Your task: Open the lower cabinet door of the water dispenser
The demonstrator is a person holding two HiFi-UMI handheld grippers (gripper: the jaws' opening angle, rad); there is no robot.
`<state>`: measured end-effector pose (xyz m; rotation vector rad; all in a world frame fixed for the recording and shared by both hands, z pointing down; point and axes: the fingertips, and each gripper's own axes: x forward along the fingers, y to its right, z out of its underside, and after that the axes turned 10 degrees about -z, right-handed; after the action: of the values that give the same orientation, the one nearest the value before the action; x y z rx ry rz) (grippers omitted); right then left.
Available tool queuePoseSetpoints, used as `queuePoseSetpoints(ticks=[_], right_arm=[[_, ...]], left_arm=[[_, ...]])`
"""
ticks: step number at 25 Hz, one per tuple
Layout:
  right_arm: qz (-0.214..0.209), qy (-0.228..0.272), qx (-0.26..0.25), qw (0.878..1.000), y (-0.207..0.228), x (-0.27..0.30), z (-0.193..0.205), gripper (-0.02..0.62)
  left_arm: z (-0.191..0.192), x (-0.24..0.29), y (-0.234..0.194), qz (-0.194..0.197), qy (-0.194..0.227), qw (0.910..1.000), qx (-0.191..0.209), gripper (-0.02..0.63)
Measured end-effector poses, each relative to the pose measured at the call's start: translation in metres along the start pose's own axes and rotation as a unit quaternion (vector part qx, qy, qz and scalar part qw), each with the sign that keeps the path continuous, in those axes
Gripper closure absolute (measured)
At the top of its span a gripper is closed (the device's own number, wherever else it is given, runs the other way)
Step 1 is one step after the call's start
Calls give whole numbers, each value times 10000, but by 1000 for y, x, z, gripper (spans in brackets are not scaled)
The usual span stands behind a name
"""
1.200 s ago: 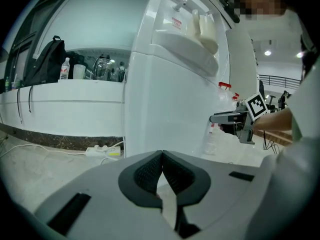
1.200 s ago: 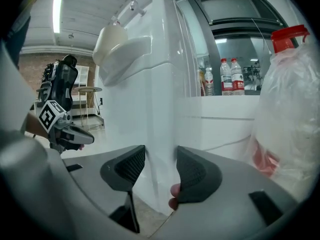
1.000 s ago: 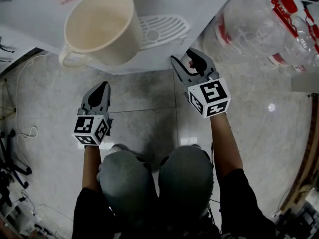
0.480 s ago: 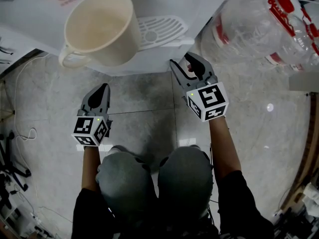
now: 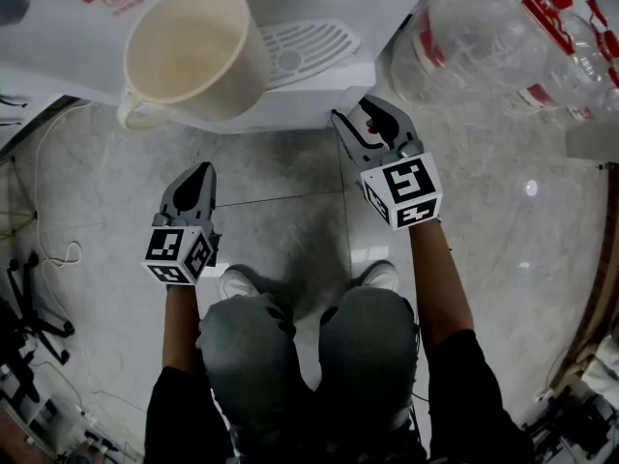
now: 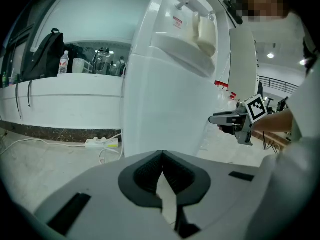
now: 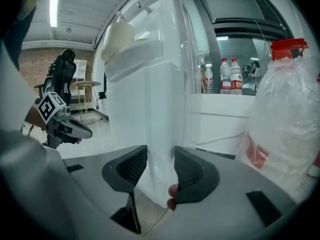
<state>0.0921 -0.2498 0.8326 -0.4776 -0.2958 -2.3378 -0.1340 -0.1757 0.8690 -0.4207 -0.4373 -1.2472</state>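
Observation:
The white water dispenser (image 5: 324, 93) stands ahead of me, and its lower cabinet (image 6: 160, 99) fills the middle of both gripper views. My right gripper (image 5: 366, 116) reaches to the cabinet's right front corner, under the drip ledge. In the right gripper view its jaws (image 7: 160, 155) are closing with the cabinet's white vertical edge (image 7: 159, 134) between the pads; no firm press shows. My left gripper (image 5: 196, 174) hangs over the floor to the left, short of the cabinet, jaws (image 6: 161, 153) shut on nothing.
A cream cup (image 5: 193, 51) sits on the dispenser's ledge beside the drip grille (image 5: 305, 46). A big clear water bottle with a red cap (image 5: 493, 37) stands to the right. A power strip (image 6: 102, 143) and cables (image 5: 48, 249) lie at the left.
The right gripper's jaws have narrowed slightly round the cabinet edge. The person's knees have drawn back, so both shoes now show. Both grippers have hardly moved.

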Motion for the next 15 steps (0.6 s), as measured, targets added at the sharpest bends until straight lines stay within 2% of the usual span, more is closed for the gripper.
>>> queuePoseSetpoints(ticks=[5, 6, 8, 15], right_arm=[[46, -321, 399, 9987, -14, -13, 3, 421], [32, -381, 478, 9981, -17, -17, 3, 440], [-30, -569, 474, 9972, -22, -22, 4, 460], [-184, -1284, 540, 9901, -39, -34, 10, 472]], left_arm=[[-6, -23, 15, 169, -487, 9987, 30, 595], [-10, -29, 17, 182, -576, 9982, 30, 595], [-18, -38, 21, 219, -689, 9974, 9, 595], [-37, -64, 41, 380, -1031, 9939, -92, 595]])
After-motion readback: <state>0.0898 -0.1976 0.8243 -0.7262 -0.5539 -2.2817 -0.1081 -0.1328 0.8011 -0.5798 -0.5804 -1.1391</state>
